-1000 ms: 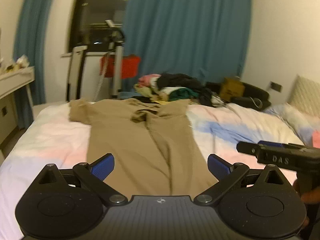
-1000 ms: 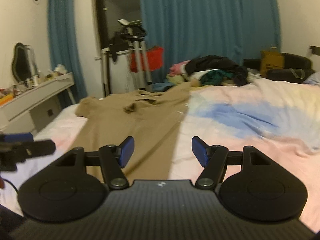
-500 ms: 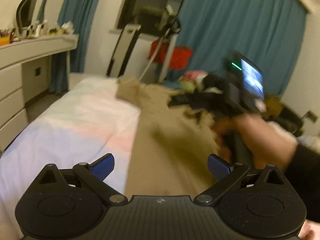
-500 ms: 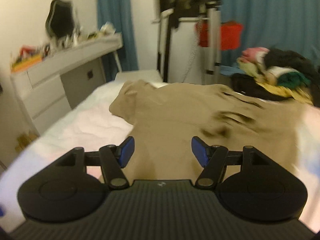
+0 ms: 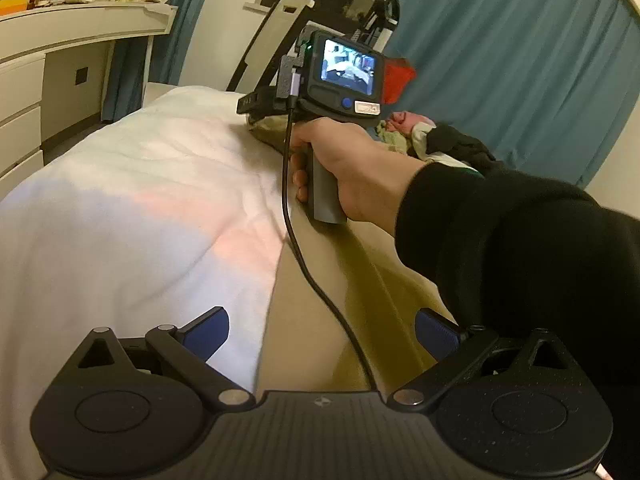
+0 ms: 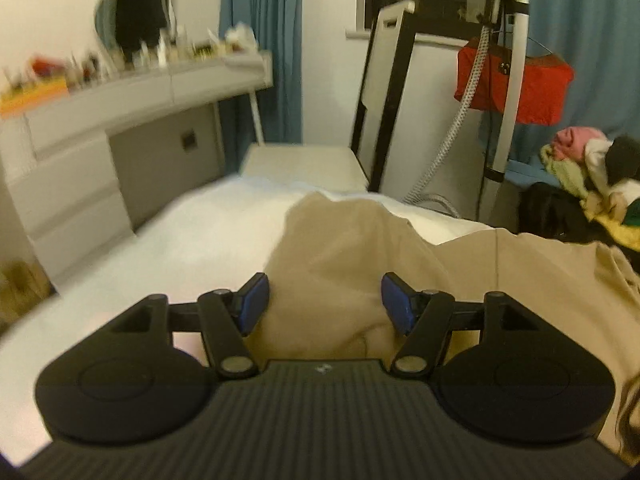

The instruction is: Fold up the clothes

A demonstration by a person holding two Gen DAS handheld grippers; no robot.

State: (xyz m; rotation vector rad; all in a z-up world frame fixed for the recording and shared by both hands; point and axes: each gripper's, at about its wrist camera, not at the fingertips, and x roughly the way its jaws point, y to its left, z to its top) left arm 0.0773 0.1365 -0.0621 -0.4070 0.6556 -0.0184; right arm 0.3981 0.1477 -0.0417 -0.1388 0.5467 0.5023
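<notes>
A tan cotton garment (image 6: 400, 256) lies spread on a bed covered by a white quilt with pale pink and blue patches (image 5: 132, 208). In the right wrist view the garment fills the centre and right of the frame, one rumpled end rising toward the middle; in the left wrist view it runs from the lower centre up toward the middle.

The right gripper (image 6: 325, 298), black with blue pads, sits low in its own frame with the jaws standing wide apart. Tan fabric shows in the gap, but the pads do not press on it. In the left wrist view this same tool appears at upper centre, held by a hand (image 5: 340, 164) in a black sleeve (image 5: 500, 240), with a lit small screen (image 5: 347, 66) on its back and a black cable (image 5: 292, 224) trailing down toward the lower centre.

The left gripper (image 5: 322, 330) occupies the bottom of its frame, jaws wide, over the garment's edge and the quilt; nothing is gripped.

At upper left stands a white dresser with drawers (image 6: 80, 160). Blue curtains (image 5: 520, 60) hang at the back. A red fabric bag (image 6: 516, 80) hangs on a white and black upright stand (image 6: 508, 80) at upper right. A heap of mixed clothing (image 6: 592, 176) lies at the right edge.
</notes>
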